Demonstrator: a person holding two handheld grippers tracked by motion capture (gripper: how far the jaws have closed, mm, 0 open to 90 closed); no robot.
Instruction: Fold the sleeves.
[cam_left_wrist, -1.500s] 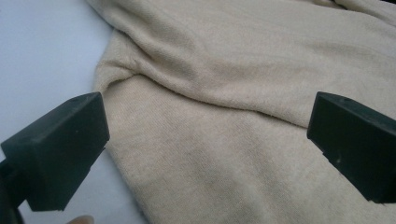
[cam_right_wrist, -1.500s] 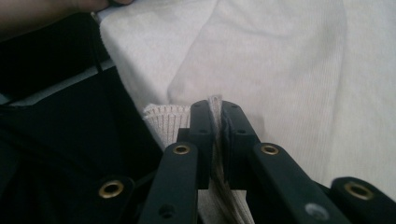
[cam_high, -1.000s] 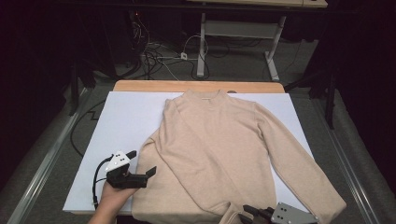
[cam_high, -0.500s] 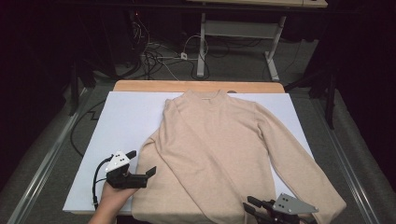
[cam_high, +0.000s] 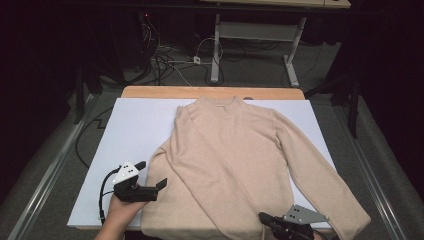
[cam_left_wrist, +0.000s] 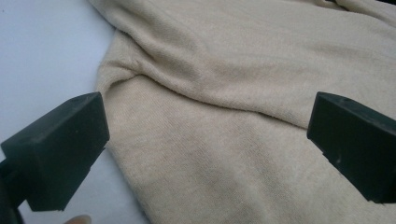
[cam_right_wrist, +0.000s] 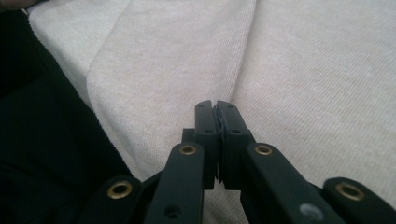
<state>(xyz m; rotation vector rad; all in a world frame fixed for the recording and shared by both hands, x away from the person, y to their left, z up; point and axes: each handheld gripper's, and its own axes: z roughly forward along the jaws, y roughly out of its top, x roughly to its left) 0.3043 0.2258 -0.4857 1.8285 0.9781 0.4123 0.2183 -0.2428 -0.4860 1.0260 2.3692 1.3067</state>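
Left gripper (cam_high: 152, 186) held in a hand (cam_high: 117, 217) near the tabletop's near-left corner, jaws spread wide, poised just over the left hem side of the sweater (cam_high: 240, 165) with nothing between them. Right gripper (cam_right_wrist: 217, 108) at the near edge, right of centre, jaws pressed together; thin dark line between the tips, but impossible to tell whether any knit is pinched there, and resting on or just above the fabric beside a lengthwise crease. Largest first: white board (cam_high: 135, 125) covering most of the wooden tabletop (cam_high: 150, 92), only a strip of wood visible along the far edge. Next, beige sweater lying on the board, collar toward the far edge, hem reaching the near edge, body angled slightly. Right sleeve (cam_high: 320, 170) stretched out toward the near-right corner; left sleeve seemingly tucked in along the body, with a soft ridge of cloth visible in the left gripper view. Then the two grippers, each with its grey plate and trailing cable. Judged progress: garment spread out, no body fold made yet. Likely remaining: closing the left jaws on the hem edge, securing the right side, then lifting and folding.
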